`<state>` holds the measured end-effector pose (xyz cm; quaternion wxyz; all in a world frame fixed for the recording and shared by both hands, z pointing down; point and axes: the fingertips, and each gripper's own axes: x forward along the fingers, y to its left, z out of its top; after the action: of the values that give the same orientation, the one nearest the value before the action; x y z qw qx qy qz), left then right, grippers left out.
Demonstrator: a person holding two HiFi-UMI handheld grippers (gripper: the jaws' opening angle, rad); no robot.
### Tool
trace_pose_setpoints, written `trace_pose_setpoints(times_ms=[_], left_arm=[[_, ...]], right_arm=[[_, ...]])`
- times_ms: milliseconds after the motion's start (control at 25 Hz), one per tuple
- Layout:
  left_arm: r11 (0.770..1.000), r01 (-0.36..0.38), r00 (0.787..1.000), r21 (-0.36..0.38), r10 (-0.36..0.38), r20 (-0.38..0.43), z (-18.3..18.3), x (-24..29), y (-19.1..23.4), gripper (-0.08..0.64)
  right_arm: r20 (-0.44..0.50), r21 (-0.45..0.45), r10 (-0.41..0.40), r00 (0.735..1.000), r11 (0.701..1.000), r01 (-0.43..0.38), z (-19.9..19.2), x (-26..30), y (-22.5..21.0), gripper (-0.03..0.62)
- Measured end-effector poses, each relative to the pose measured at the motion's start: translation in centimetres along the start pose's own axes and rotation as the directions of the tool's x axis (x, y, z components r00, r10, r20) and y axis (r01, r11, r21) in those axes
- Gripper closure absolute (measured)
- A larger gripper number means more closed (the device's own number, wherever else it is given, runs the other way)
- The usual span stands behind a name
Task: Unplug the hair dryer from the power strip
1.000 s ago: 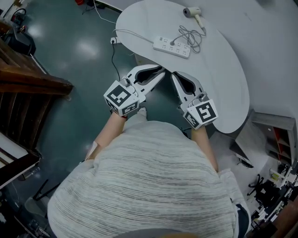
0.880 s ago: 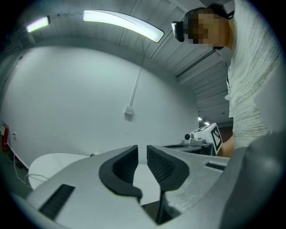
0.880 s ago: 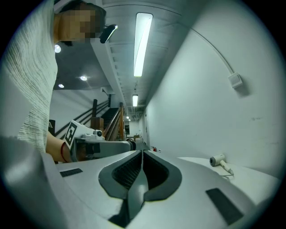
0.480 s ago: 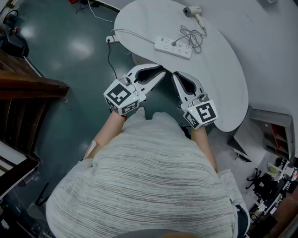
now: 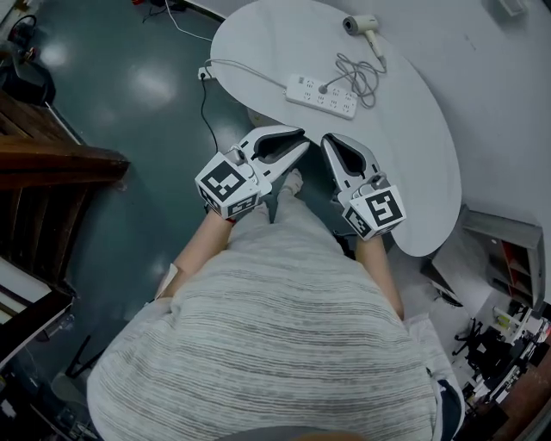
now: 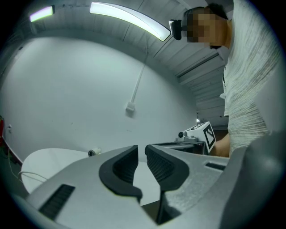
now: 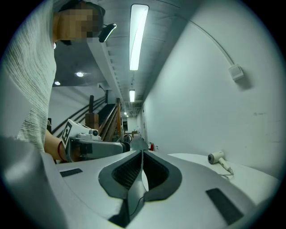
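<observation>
At twelve o'clock, hair dryer (image 5: 360, 24) plugged into power strip (image 5: 321, 95); our left gripper (image 5: 298, 139) slightly parted, right gripper (image 5: 331, 140) clenched (both empty).

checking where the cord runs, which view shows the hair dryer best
The head view: the hair dryer lies far back on the table, its cord coiled toward the power strip. The right gripper view shows it small, side on; the left gripper view shows only its round end.

No legible text, label, brand or number anywhere.
</observation>
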<state>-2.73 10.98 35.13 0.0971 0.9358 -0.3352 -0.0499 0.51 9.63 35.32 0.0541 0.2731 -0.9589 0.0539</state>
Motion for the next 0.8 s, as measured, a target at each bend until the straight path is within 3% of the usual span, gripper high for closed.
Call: trace_pose_setpoints(times_ms=[480, 800], left_arm=[[1.0, 0.008, 0.999, 0.003, -0.008, -0.05, 0.1, 7.7, 7.2, 0.494], [0.997, 0.056, 0.99, 0.054, -0.049, -0.132, -0.7, 12.5, 9.6, 0.494]], right_arm=[[-0.016, 0.009, 0.012, 1.0, 1.0, -0.012, 0.3, 4.7, -9.5, 0.565], [-0.011, 0.04, 0.0, 1.0, 0.999, 0.001, 0.5, 6.0, -14.8, 0.565]])
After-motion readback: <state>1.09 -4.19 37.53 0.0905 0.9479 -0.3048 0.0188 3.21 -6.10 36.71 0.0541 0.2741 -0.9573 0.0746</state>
